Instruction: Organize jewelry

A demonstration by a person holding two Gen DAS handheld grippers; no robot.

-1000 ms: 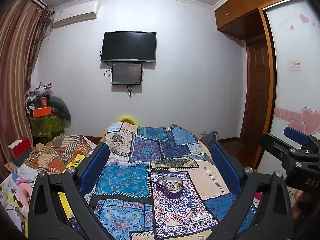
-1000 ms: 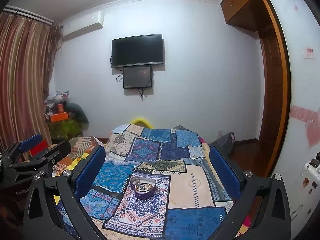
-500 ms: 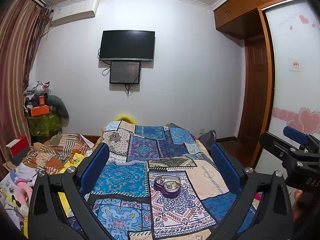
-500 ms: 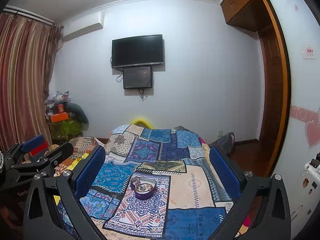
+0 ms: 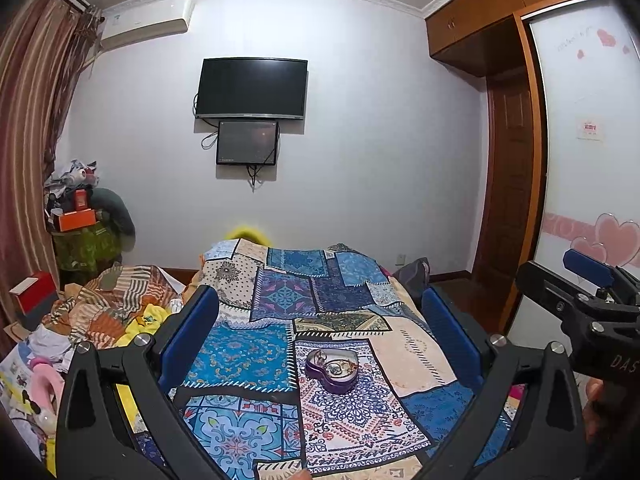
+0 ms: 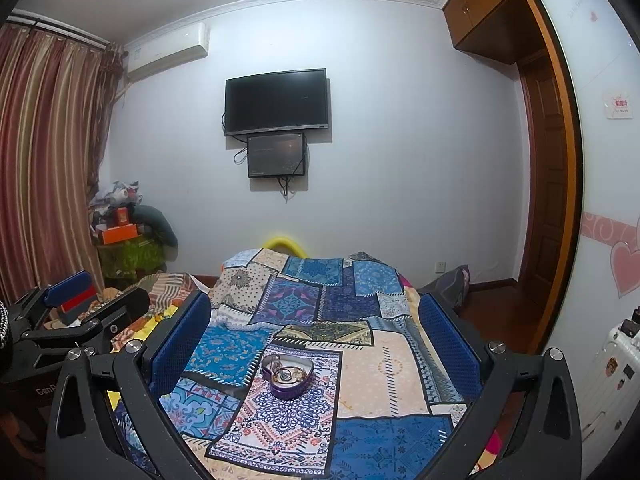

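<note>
A purple heart-shaped tin (image 5: 331, 369) with several pieces of jewelry tangled inside sits open on the patchwork bedspread (image 5: 248, 352). It also shows in the right wrist view (image 6: 287, 374). My left gripper (image 5: 320, 340) is open and empty, held above the bed with the tin ahead between its blue pads. My right gripper (image 6: 314, 340) is open and empty too, with the tin ahead, a little left of centre. Each gripper appears at the edge of the other's view.
A heap of clothes and toys (image 5: 100, 316) lies left of the bed. A cluttered stand (image 5: 86, 236) is by the curtain. A TV (image 5: 251, 89) hangs on the far wall. A wooden door (image 5: 508, 200) and wardrobe are at right. A white suitcase (image 6: 612, 372) stands at the right.
Both grippers have drifted slightly; the tin sits a little higher and further left in the left wrist view. Both stay open and empty.
</note>
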